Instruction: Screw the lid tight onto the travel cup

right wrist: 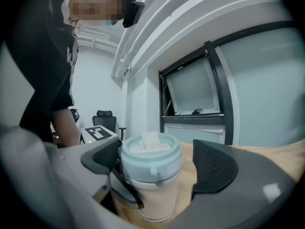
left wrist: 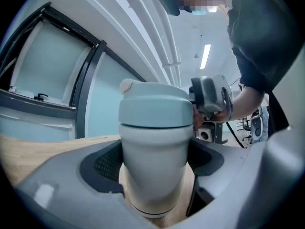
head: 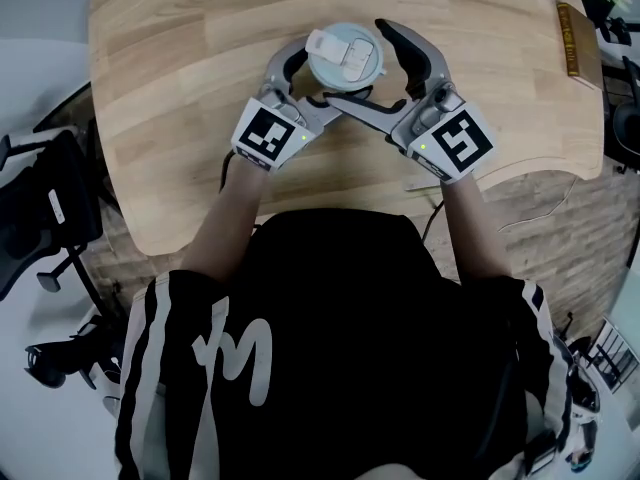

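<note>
Cup [left wrist: 153, 161] held, lid [head: 344, 56] straddled, top centre of head view
Left gripper [head: 306, 86] clamps the upright cup's body; right gripper [right wrist: 159, 165] surrounds the lid, jaws apart, gap at frame right; twist axis vertical.

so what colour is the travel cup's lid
The round plastic lid is pale blue-green; right gripper view shows it best.
</note>
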Tool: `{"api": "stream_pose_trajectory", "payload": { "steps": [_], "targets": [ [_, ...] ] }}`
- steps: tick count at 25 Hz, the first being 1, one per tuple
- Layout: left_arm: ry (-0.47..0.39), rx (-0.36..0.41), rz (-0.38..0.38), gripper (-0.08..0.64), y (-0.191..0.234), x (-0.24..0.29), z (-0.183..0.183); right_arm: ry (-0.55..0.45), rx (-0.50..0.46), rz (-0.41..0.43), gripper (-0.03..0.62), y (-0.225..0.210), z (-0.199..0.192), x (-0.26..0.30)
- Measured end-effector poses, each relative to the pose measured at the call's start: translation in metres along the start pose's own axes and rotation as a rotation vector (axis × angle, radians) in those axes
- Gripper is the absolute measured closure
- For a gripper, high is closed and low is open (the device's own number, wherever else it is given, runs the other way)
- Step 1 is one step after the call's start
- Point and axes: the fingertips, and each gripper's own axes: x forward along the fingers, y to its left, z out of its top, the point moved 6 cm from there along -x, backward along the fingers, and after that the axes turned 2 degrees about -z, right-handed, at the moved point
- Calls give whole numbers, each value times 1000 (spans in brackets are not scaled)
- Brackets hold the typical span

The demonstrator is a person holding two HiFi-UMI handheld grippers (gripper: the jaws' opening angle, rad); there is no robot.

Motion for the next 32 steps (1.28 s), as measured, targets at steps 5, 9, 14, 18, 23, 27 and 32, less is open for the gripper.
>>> {"api": "stream_pose_trajectory", "payload": {
  "steps": [5, 9, 14, 18, 23, 27, 32],
  "targets": [
    [-2, -7, 7, 146, 0, 0, 0, 38, -26, 196, 123, -12, 5, -1],
    [16, 2, 9, 147, -1, 0, 0, 43, -12, 406, 123, -13, 11, 3],
    [12, 7, 16, 149, -1, 0, -3, 108, -35, 561, 122, -10, 10, 21],
    [21, 8, 16, 149, -1, 0, -3, 131, -66, 623, 123, -8, 9, 31],
    [30, 10, 5, 149, -2, 0, -2, 113, -68, 662, 121, -10, 7, 36],
    [32, 13, -2, 149, -1, 1, -3, 132, -62, 674, 121, -5, 7, 38],
    [27, 3, -5, 149, -1, 0, -3, 126, -54, 658, 121, -3, 5, 41]
  ]
}}
